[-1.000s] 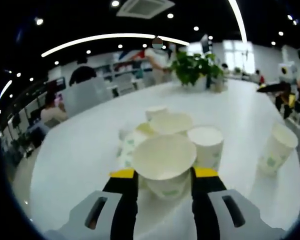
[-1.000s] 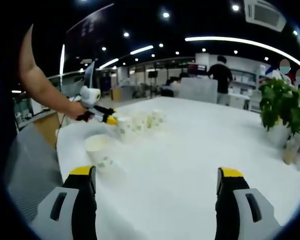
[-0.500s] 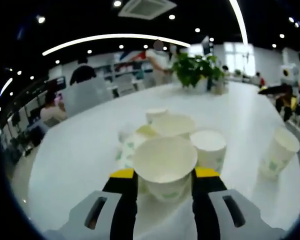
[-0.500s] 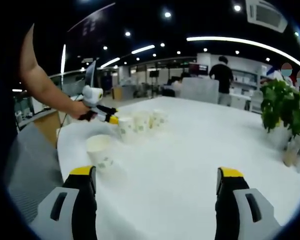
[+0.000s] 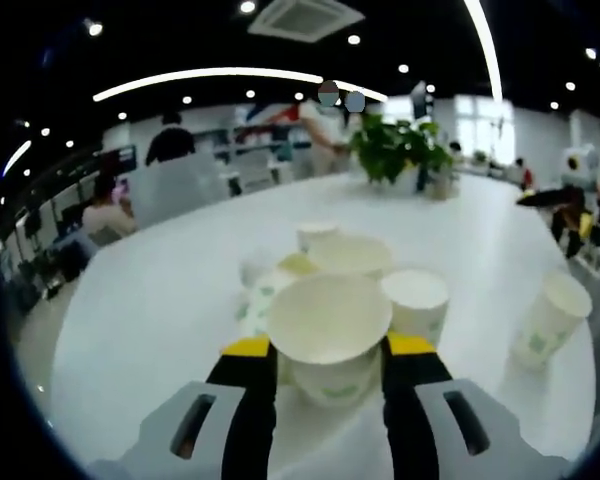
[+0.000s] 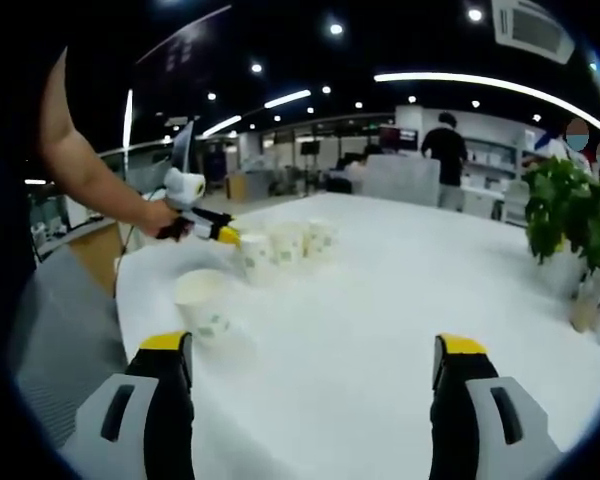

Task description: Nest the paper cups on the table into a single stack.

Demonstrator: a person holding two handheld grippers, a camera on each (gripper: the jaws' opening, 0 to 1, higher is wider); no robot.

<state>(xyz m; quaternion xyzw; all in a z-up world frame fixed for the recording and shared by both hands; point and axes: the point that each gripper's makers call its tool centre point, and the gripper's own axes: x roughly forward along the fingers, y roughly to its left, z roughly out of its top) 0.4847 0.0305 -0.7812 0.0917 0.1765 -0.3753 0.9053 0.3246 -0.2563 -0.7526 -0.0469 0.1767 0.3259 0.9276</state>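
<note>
A white paper cup (image 5: 328, 330) with a green print sits upright between the jaws of my left gripper (image 5: 325, 347), which is shut on it just above the white table (image 5: 140, 320). Right behind it stands a cluster of several more cups (image 5: 352, 254). One lone cup (image 5: 548, 320) stands apart at the right. In the right gripper view my right gripper (image 6: 313, 346) is open with nothing between its fingers. Ahead of it to the left is the lone cup (image 6: 202, 302). Further back, the left gripper (image 6: 220, 235) holds its cup beside the cluster (image 6: 288, 243).
A potted plant (image 5: 395, 150) stands at the far side of the table, also visible as the plant (image 6: 565, 215) at the right. A person's arm (image 6: 90, 180) reaches in from the left. People and office furniture fill the background. Bare tabletop (image 6: 380, 300) spreads ahead of my right gripper.
The left gripper view has shifted slightly, with the cup still held between the jaws. The right gripper has stayed open and nearly still.
</note>
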